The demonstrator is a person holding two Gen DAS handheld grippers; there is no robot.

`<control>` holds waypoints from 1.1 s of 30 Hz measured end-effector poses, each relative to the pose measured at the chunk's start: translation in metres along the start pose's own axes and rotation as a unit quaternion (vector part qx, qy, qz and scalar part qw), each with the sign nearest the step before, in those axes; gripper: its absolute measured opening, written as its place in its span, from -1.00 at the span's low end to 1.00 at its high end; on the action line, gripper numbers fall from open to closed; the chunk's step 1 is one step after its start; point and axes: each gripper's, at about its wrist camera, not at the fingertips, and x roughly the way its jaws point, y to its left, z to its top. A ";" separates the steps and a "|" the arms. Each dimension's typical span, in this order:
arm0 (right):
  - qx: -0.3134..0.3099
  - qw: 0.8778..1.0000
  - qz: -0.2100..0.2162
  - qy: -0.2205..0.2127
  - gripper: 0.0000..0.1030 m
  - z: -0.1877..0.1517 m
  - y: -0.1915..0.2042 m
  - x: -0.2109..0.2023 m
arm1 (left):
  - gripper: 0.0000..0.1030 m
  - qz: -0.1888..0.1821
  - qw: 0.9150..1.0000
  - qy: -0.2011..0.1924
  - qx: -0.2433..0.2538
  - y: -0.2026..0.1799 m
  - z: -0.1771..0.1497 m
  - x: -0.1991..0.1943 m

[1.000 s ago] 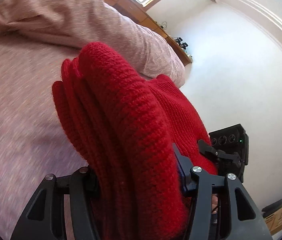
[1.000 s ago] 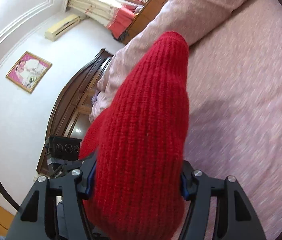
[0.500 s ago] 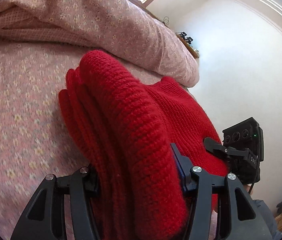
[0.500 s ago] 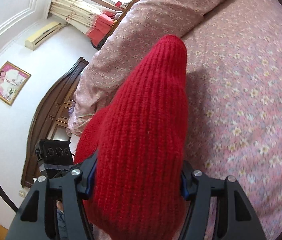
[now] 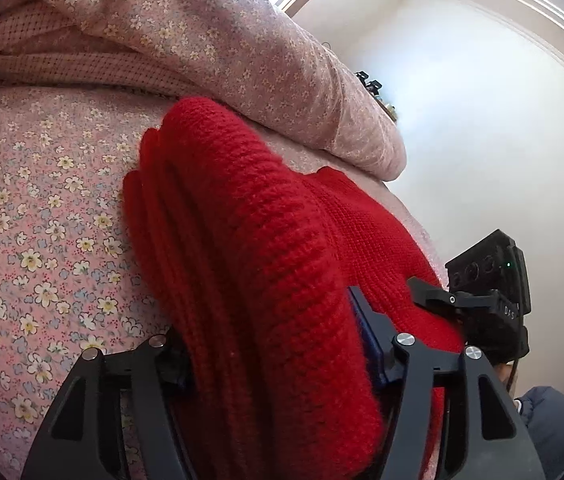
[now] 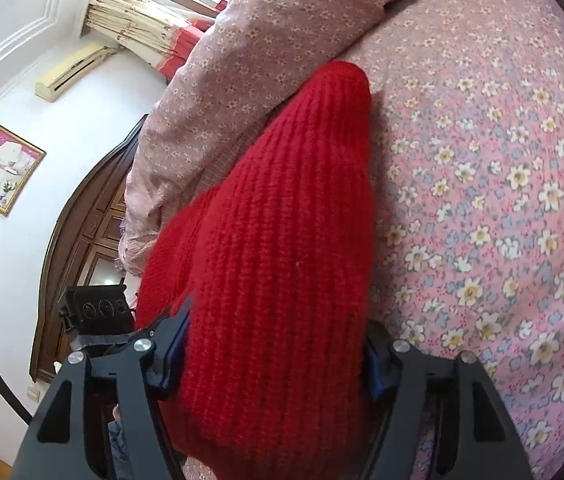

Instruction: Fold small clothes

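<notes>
Lowered onto the floral bedsheet [image 5: 41, 220], both claws pinch the ribbed red knit [image 5: 249, 240].

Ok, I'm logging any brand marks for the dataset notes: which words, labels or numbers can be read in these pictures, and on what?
"DAS": small pale letters on the black body of the right gripper, seen from the left wrist view; any further letters are cut off.
Framed picture on the wall: no text can be made out.
Red knitted garment, floral bedsheet: none.
</notes>
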 end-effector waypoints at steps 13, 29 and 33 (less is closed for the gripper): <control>-0.011 1.000 -0.010 -0.003 0.51 0.002 0.008 0.009 | 0.47 0.045 0.999 -0.011 0.002 0.000 -0.012 -0.015; -0.023 0.996 -0.087 -0.009 0.69 0.011 0.042 0.006 | 0.64 0.174 0.974 -0.022 0.141 -0.082 -0.004 -0.058; -0.058 0.991 -0.118 -0.027 0.69 0.004 0.060 -0.004 | 0.64 0.194 0.966 -0.051 0.161 -0.113 -0.007 -0.083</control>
